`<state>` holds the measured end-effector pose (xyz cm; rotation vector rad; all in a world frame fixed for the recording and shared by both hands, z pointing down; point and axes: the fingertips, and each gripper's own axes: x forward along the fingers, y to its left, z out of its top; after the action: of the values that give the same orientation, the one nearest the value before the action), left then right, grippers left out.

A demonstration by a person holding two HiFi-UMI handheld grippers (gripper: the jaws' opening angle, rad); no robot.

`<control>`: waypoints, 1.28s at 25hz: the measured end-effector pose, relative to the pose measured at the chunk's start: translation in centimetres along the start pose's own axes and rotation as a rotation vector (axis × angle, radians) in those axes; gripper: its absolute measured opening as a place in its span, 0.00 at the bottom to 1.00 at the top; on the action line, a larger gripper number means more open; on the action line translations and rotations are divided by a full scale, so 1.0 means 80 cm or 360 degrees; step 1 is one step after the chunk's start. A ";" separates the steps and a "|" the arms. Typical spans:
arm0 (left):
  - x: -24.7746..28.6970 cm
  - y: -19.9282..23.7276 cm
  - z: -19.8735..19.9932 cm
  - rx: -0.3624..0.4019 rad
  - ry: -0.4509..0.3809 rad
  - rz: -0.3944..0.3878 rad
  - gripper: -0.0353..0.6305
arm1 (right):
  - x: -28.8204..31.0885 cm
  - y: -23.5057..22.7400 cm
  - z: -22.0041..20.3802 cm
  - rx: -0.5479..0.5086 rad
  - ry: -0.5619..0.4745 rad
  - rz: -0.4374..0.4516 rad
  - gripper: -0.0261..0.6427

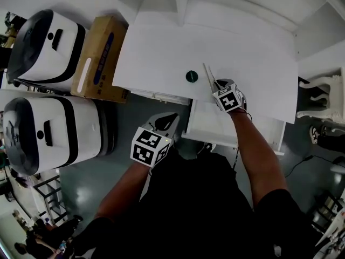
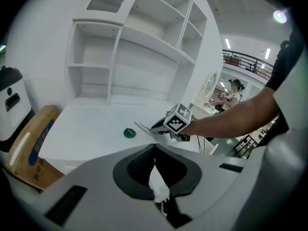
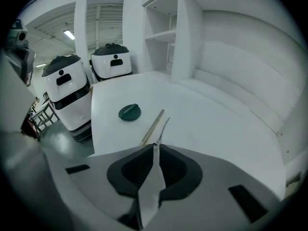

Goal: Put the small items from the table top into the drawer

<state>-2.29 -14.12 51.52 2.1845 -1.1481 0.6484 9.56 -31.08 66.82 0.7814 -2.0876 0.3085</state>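
Your right gripper (image 3: 155,146) has its fingers closed at the end of a thin stick (image 3: 152,127) on the tabletop (image 3: 216,124); whether they pinch it is unclear. Your left gripper (image 2: 155,148) has closed, empty fingers.

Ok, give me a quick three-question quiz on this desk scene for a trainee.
1. Multiple choice: what colour is the round disc on the desk? A red, B green, C yellow.
2. True or false: the jaws of the right gripper stand wide apart.
3. Fill in: the thin stick lies between the round disc and the ___ gripper.
Key: 1 B; 2 false, they are together; 3 right.
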 end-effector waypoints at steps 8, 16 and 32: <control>-0.006 0.014 -0.007 -0.0023 0.0007 0.0000 0.07 | 0.013 -0.003 -0.005 0.0128 0.0003 0.0000 0.08; -0.006 0.021 -0.005 -0.0026 -0.0018 -0.0019 0.07 | -0.001 -0.004 -0.011 0.0358 -0.0040 -0.0003 0.08; 0.010 0.003 0.001 0.0069 -0.0011 -0.0165 0.07 | -0.096 0.036 -0.018 0.0404 -0.0243 -0.0004 0.08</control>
<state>-2.08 -14.73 52.02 2.2676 -1.0251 0.6267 12.00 -24.98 61.72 0.9840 -2.2167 0.5346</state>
